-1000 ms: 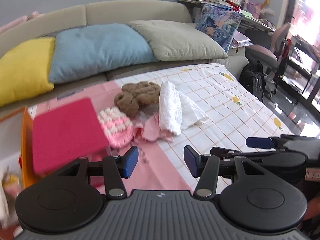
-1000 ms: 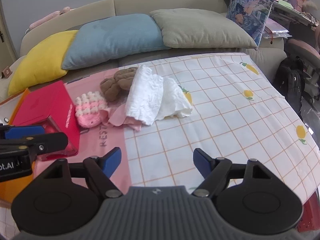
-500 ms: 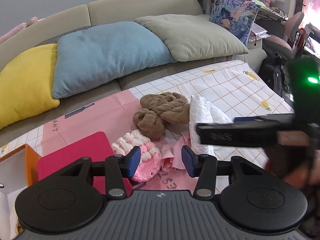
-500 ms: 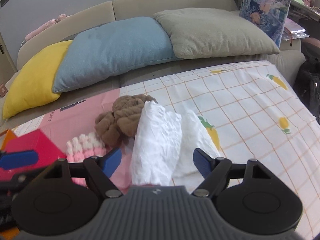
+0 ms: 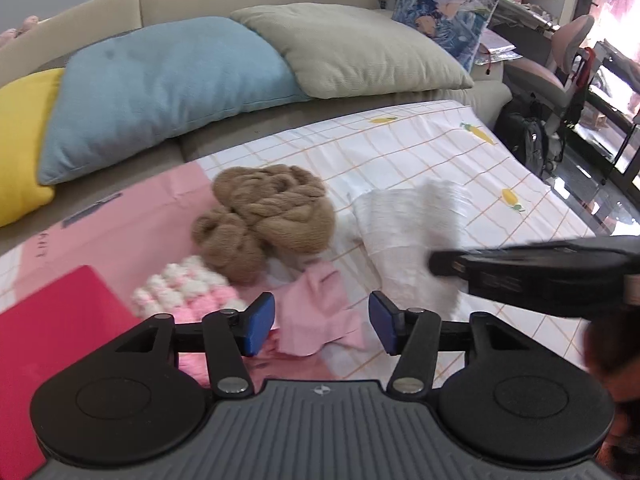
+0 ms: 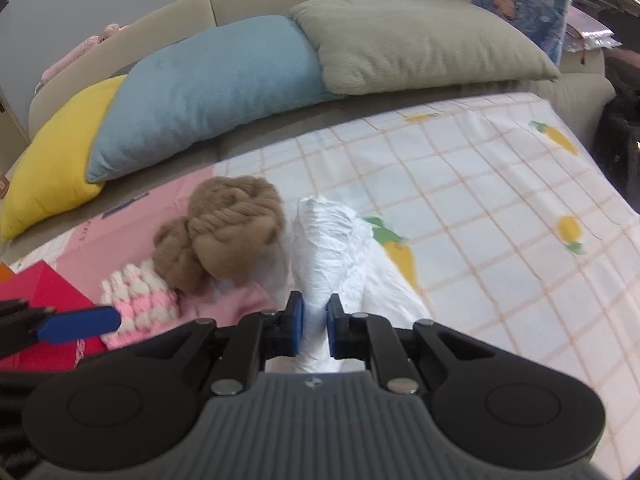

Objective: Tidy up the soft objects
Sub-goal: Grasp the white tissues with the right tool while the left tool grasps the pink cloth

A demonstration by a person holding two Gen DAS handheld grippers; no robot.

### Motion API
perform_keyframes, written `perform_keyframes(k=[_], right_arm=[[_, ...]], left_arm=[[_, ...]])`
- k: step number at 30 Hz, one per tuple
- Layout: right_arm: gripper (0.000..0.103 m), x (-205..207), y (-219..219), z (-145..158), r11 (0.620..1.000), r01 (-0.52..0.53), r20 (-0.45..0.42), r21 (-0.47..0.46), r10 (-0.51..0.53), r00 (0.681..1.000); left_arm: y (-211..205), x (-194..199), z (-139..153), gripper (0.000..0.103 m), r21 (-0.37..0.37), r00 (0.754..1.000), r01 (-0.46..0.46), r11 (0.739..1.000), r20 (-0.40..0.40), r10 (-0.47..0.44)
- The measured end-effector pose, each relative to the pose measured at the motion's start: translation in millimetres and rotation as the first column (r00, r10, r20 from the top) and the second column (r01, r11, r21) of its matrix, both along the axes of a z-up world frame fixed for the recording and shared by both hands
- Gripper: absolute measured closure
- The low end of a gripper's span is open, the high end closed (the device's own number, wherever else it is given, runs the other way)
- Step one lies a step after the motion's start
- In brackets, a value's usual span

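Our right gripper [image 6: 315, 322] has its blue pads pinched on the near end of the white cloth [image 6: 332, 240], a thin fold of the fabric squeezed between them. The cloth lies crumpled on the checked sheet [image 6: 500, 208], running from our pads away toward the sofa cushions, with its right part spread over a carrot print.

Our left gripper [image 5: 322, 322] is opening its jaws; a corner of the pink cloth [image 5: 320, 308] sits in the gap, and the pads do not press on it. This pink cloth lies on the sheet near its front edge, partly tucked under the white cloth and the brown knitted bundle [image 5: 272, 216].

The brown bundle rests just left of the white cloth, touching it, at the line where the sheet's pink panel meets the checked part. The pink-and-white knitted piece [image 5: 188, 292] lies against the bundle's near side, and the red box [image 5: 60, 332] stands beside it at the left edge of the sheet.

Beyond the far edge, the yellow cushion [image 6: 52, 160], blue cushion [image 6: 212, 84] and grey-green cushion [image 6: 416, 36] lean in a row against the sofa back.
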State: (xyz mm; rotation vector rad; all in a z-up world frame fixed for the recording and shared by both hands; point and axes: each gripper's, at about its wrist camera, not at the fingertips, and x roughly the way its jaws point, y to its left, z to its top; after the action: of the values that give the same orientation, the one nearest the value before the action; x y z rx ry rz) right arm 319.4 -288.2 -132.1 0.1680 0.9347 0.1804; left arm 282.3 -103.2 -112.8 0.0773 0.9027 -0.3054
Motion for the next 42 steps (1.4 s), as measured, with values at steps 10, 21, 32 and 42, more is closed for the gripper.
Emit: perform_keyframes(k=[10,21,32,42], right_arm=[[0.094,-29,-50,6,1.0,0.027,-0.036,0.007,-0.027,0.999],[0.071,31,-14,-21,0.997,-0.045,0.018,0.064,0.044,0.999],[0.027,54,6,-46,0.99,-0.141,-0.033,-0.022,0.14,0.99],[0.079,46,22,-55,0.95,-0.158,-0.019,-0.27,0.159,0.987]], left_arm=[[-26,22,-54,0.033,0.081,0.998,0.058,0.995,-0.021,-0.057],[-27,30,-68,0.092,0.104,0.995,0.091,0.99,-0.044,-0.087],[-20,21,-54,0.101,0.058,0.998,0.061,0.996,-0.004,-0.06],[-15,-7,-20,0.101,0.023,0.999,0.038,0.999,0.004,-0.038]])
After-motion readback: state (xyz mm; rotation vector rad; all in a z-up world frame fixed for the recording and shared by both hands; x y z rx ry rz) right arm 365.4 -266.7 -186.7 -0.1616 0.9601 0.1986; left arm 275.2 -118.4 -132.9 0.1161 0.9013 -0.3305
